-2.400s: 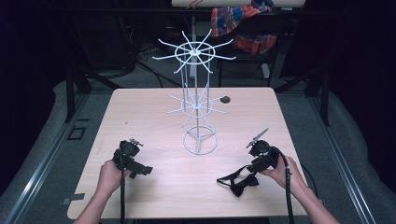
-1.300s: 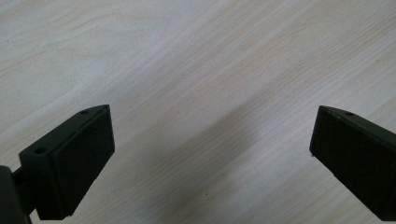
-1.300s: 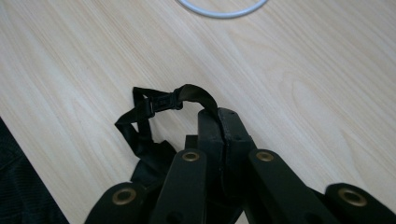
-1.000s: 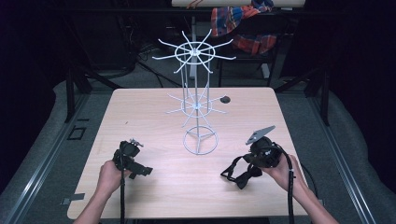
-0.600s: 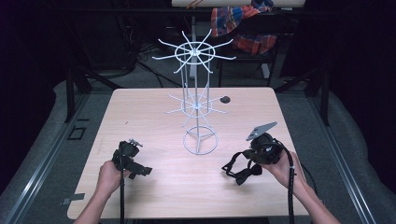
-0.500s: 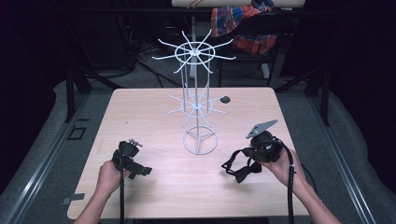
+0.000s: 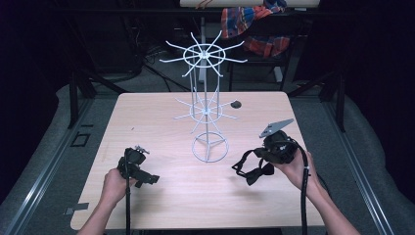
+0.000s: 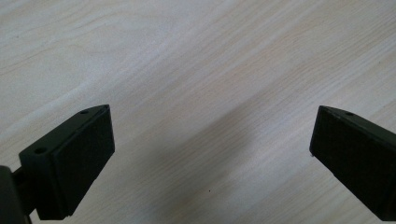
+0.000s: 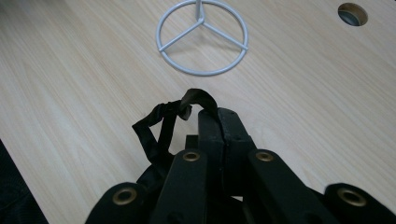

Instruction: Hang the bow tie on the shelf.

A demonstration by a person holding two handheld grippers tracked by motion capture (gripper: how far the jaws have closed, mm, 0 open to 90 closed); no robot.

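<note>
A pale wooden table [image 7: 161,122] sits in a dark room, with a white wire display rack [image 7: 206,105] standing near its middle. The rack has a ring-shaped base, a thin upright post and two tiers of spoke-like hooks.

From above, a person's left hand [image 7: 113,183] holds the left gripper [image 7: 139,169] low over the table, to the left of the rack's base and nearer the person. The right hand [image 7: 295,168] holds the right gripper [image 7: 247,169] to the right of the base, with a black bow tie [image 7: 258,173] and its strap hanging from it just above the tabletop. A small round hole [image 7: 236,104] in the table lies behind the rack, to its right.

The left gripper's own camera shows what the overhead view cannot: its jaws stand wide apart over bare wood, gripping nothing.

The right gripper's camera shows its jaws pressed together on the bow tie's black strap [image 9: 163,122], which loops out to the left of the jaw tips. Beyond them lies the rack's ring base [image 9: 202,39], apart from the strap, with the hole [image 9: 352,13] farther off to the right.
</note>
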